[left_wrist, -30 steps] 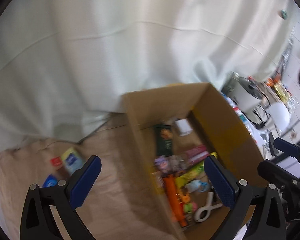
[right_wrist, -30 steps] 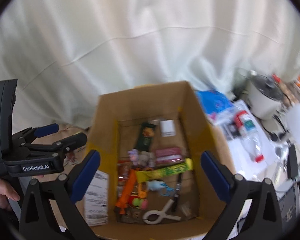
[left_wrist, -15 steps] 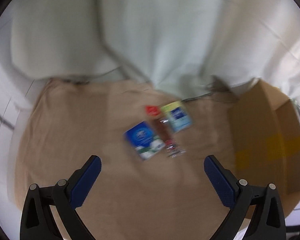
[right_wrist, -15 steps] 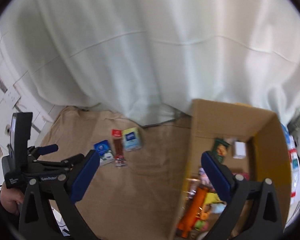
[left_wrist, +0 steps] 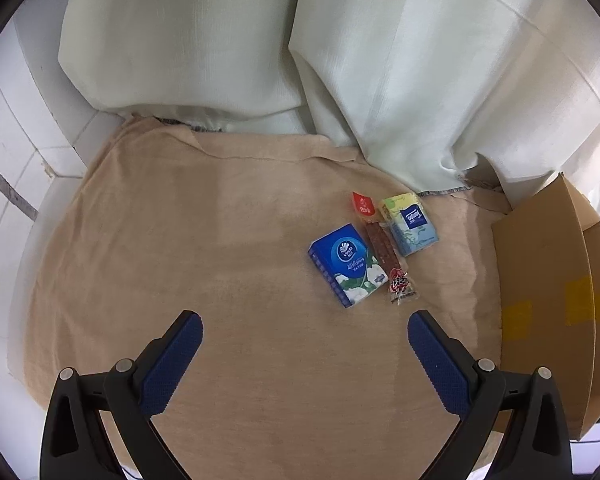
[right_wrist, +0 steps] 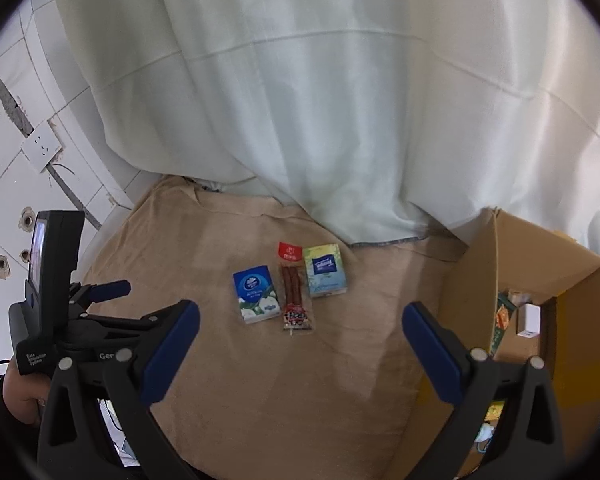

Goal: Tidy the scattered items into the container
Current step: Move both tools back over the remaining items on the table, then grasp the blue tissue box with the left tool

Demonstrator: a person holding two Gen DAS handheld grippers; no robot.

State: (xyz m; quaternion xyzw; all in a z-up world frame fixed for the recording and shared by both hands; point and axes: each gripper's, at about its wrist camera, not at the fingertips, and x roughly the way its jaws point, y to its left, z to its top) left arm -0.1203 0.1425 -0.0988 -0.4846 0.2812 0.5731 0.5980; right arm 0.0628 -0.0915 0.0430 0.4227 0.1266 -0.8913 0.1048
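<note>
A tan cloth (left_wrist: 220,280) covers the worktop, smooth over most of its spread and rumpled only at the far edge, where it meets a pale curtain (left_wrist: 380,80) hanging in heavy folds across the back of the room. To the left the wall is white tile (right_wrist: 20,160) with a socket (right_wrist: 42,148) set in it, a few drill holes and a chipped grey seam running down. Three items lie close together a little right of the cloth's centre: a blue tissue pack (left_wrist: 348,270), a sausage stick (left_wrist: 384,252) in clear wrap with a red top, touching the pack's right side, and a pale green tissue pack (left_wrist: 410,224) just beside it toward the far edge. The box (left_wrist: 548,300), an open cardboard carton, stands at the right edge of the worktop, well apart from the three; the right wrist view shows a few things inside it, though they are too cut off to name with any confidence. The left hand-held gripper (left_wrist: 305,326) hangs above the near part of the cloth, released, jaws spread wide with nothing between them. The right hand-held gripper (right_wrist: 300,314) is likewise released and empty, above the cloth's near edge, and the left one shows at its lower left with a hand (right_wrist: 20,396) around the handle.
</note>
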